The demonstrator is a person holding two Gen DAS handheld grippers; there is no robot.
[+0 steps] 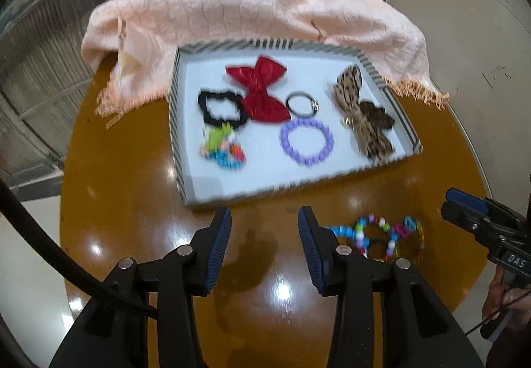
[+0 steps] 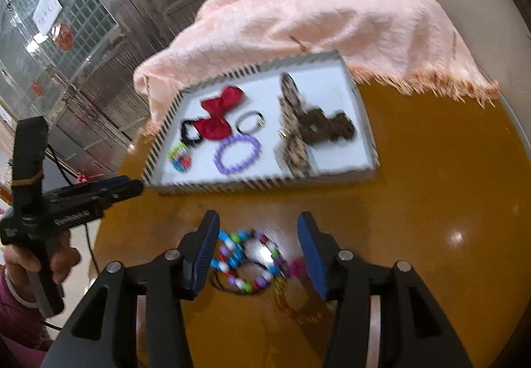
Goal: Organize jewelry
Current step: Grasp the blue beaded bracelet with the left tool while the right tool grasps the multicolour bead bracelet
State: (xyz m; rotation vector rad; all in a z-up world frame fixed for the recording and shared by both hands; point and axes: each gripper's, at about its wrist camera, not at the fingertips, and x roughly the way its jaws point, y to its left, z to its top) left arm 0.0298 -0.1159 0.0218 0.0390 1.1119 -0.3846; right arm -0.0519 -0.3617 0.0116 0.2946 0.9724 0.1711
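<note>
**Loose beads wait outside the tray**

Black arms of the right tool [image 2: 257, 255] fill the foreground of its own view, blue pads spread and straddling the tangle of multicoloured bead bracelets [image 2: 247, 260] without pressing on it; nothing is pinched. Beyond them the round brown table [image 2: 448, 195] carries everything, its glossy top throwing back lamp glare. At its far edge hangs a peach fringed towel [image 2: 315, 22]. Against that lies the striped-rim tray [image 2: 361, 122], already holding a leopard-print hair bow [image 1: 360, 109], a red bow [image 1: 262, 89], a black scrunchie [image 1: 220, 109], a purple bead bracelet [image 1: 307, 142], a small colourful bead piece [image 1: 224, 150] and a thin black ring with a metal clasp [image 1: 300, 104]. The left tool [image 1: 265, 241] hovers over bare table near the tray's front edge, likewise spread and empty.

The bracelets look light, limp and slippery on that polish, with an orange chain-like strand [image 2: 298, 305] mixed in. Closing across a beaded loop, not a single bead, seems safest; a pull may drag the neighbours along.
</note>
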